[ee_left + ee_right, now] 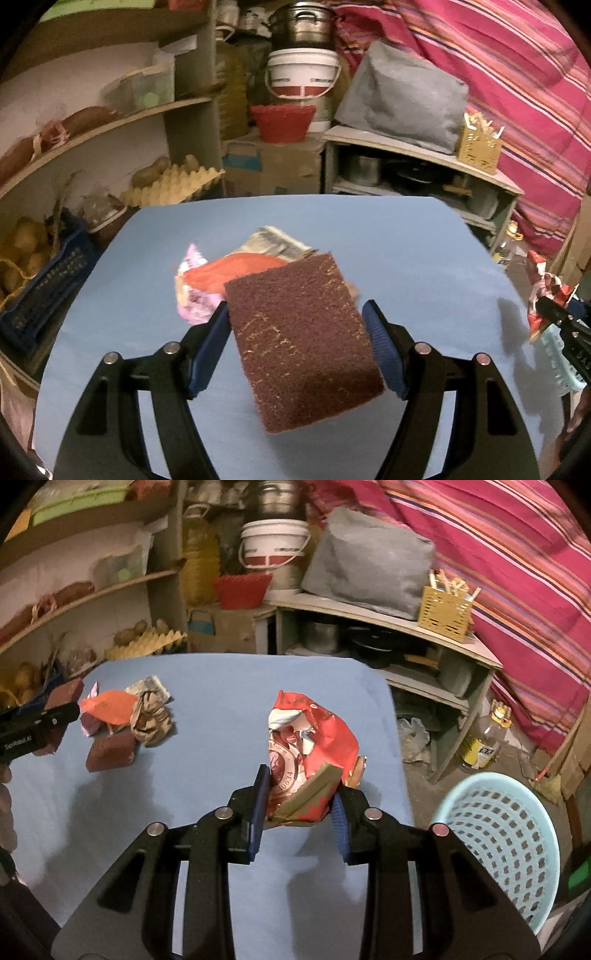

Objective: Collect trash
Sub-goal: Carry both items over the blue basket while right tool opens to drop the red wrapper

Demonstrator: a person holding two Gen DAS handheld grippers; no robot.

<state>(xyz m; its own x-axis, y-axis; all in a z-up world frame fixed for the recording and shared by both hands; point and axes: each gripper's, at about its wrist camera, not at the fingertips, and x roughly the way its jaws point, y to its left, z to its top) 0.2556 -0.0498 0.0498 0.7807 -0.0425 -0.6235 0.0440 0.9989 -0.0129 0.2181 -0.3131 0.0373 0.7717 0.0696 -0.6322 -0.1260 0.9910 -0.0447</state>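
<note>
Your left gripper (297,347) clamps the brown scouring pad (303,343) wide between its pads, above the blue table (406,236). Your right gripper (299,812) pinches the red wrapper (314,746) tight; the basket (506,834) sits to its right.

A dark brown scouring pad (303,339) hangs tilted between the left claw's (295,347) pads, and a crumpled red wrapper (310,760) is pinched in the right claw (299,812). On the blue worktop (221,686) lie an orange wrapper (109,707), a brown paper ball (151,718), a second pad (110,751) and a newspaper scrap (149,686). A pale blue basket (506,845) stands beside the worktop.
</note>
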